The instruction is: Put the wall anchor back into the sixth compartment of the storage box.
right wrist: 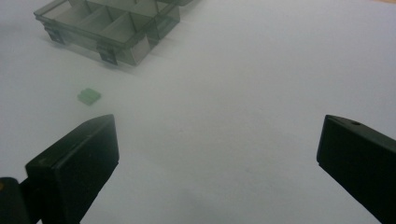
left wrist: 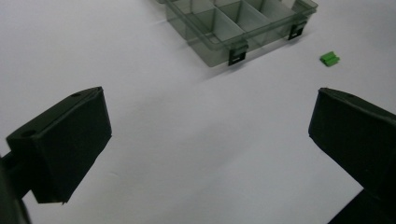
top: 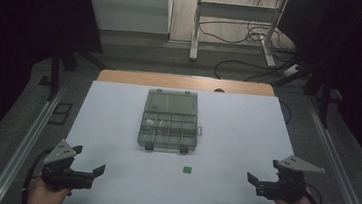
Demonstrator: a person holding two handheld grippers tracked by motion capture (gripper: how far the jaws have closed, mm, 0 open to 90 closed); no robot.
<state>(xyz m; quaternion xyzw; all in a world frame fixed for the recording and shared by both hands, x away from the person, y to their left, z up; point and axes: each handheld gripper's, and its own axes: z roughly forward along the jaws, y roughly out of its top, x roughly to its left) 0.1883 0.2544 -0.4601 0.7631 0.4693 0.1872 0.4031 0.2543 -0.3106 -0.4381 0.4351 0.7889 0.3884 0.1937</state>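
Currently both hand-held grippers released: left (top: 88,161), right (top: 262,171) | green piece (top: 187,170), perhaps plastic, between them

Small green block (top: 187,170): flat, roughly square, lying loose on the white table surface (top: 246,138), near of centre. Clear grey compartment box (top: 167,131): lid open, swung to the far side, two black latches on its near edge. Block sits just near of the box, slightly right, not touching it.
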